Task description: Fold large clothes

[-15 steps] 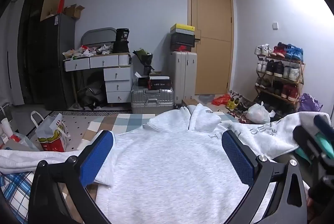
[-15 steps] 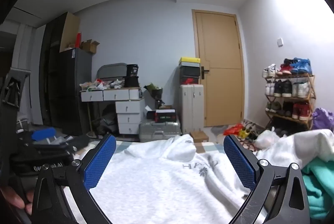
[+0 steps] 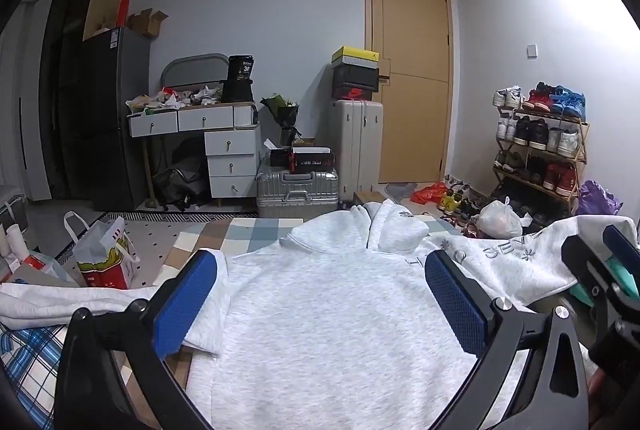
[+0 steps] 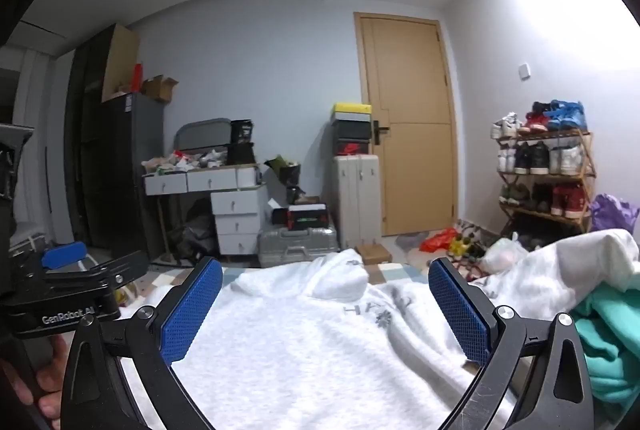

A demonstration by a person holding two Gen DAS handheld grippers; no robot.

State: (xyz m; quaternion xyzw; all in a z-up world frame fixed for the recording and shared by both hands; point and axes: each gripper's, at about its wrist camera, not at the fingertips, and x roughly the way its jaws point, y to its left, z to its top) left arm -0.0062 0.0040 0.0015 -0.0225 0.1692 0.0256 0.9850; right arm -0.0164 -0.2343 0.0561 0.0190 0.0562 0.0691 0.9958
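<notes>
A light grey hoodie [image 3: 332, 310] lies spread flat in front of me, its hood [image 3: 388, 226] at the far end. Its right sleeve [image 3: 516, 258], printed with letters, drapes up over a pile at the right. My left gripper [image 3: 320, 298] hovers open low over the body of the hoodie, with nothing between its blue pads [image 3: 186, 302]. My right gripper [image 4: 324, 310] is also open over the hoodie [image 4: 304, 342], level and holding nothing. It shows at the right edge of the left wrist view, and the left gripper [image 4: 64, 270] shows at the left of the right wrist view.
A teal garment [image 4: 604, 346] lies bunched at the right. White cloth [image 3: 60, 302] and a red and yellow paper bag [image 3: 106, 262] sit at the left. Beyond are suitcases [image 3: 298, 185], a drawer desk [image 3: 232, 153], a shoe rack [image 3: 540, 149] and a door [image 3: 412, 101].
Both grippers stay open over the hoodie. The right wrist view has swung very slightly to the right. The cloth has not moved.
</notes>
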